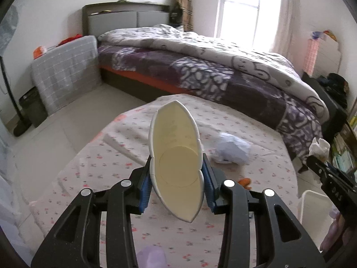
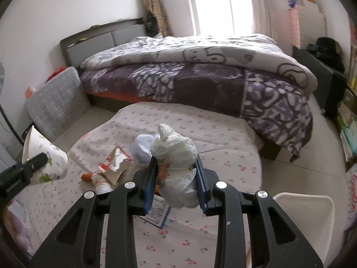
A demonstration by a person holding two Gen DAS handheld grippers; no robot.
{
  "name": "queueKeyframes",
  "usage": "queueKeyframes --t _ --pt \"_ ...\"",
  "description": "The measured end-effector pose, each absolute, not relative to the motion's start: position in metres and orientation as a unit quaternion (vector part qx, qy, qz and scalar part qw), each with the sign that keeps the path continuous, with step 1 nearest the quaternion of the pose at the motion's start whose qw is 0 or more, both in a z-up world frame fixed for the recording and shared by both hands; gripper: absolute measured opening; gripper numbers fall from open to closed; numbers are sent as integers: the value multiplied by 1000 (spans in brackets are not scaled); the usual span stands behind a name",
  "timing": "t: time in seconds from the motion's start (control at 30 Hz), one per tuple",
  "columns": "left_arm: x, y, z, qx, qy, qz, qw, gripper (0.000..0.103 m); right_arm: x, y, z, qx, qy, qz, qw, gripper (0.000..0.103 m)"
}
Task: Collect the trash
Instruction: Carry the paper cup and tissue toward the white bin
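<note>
Left gripper (image 1: 176,181): jaws clamped on a squashed cream-white paper cup (image 1: 176,156), blue pads pressing both sides near its base, mouth flattened to a pointed oval, inside facing the camera. Cup sits dead centre of the left wrist view, lifted above the table. In the right wrist view the same cup (image 2: 44,156) shows at the left edge, printed outside with green marks, with the left gripper's black finger across it.

Right gripper (image 2: 176,178): jaws clamped on a crumpled white tissue wad (image 2: 176,167) with orange-brown bits on its left side; wad bulges above and below the blue pads, centre of the frame. The left wrist view catches the wad's top (image 1: 319,146) at the right edge, over the right gripper's black finger.

Below both: a table under a pink cloth with small red flower print (image 2: 200,138).

Trash on the cloth:
- crumpled pale-blue plastic bag (image 1: 232,148), right of centre in the left view; just behind the tissue wad in the right view.
- torn red-and-white paper wrapper (image 2: 113,165), left of centre in the right view.
- small orange scrap (image 2: 87,176) just left of the wrapper.
- blue-edged printed leaflet (image 2: 157,214) flat under the right jaws.

White plastic bin rim (image 2: 312,201) in the lower right corner, beside the table edge.

Background: bed with purple-and-white patterned duvet (image 2: 200,73) across the upper half, bright window (image 2: 212,0) at the top.
</note>
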State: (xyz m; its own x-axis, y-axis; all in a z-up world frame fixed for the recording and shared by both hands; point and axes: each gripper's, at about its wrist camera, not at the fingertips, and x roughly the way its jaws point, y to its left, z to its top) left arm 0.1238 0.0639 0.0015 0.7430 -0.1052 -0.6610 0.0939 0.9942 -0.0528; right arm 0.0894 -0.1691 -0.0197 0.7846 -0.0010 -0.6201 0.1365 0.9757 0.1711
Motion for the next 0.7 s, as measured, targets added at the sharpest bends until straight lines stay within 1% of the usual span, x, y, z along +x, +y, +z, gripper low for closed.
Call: queueKeyframes --t 0.47,0.7 --pt "110 -17 -7 12 357 -122 926 38 53 -234 -8 119 317 -98 936 32" --pt "98 -56 -15 31 360 -157 919 38 33 -275 -12 123 335 -140 924 32"
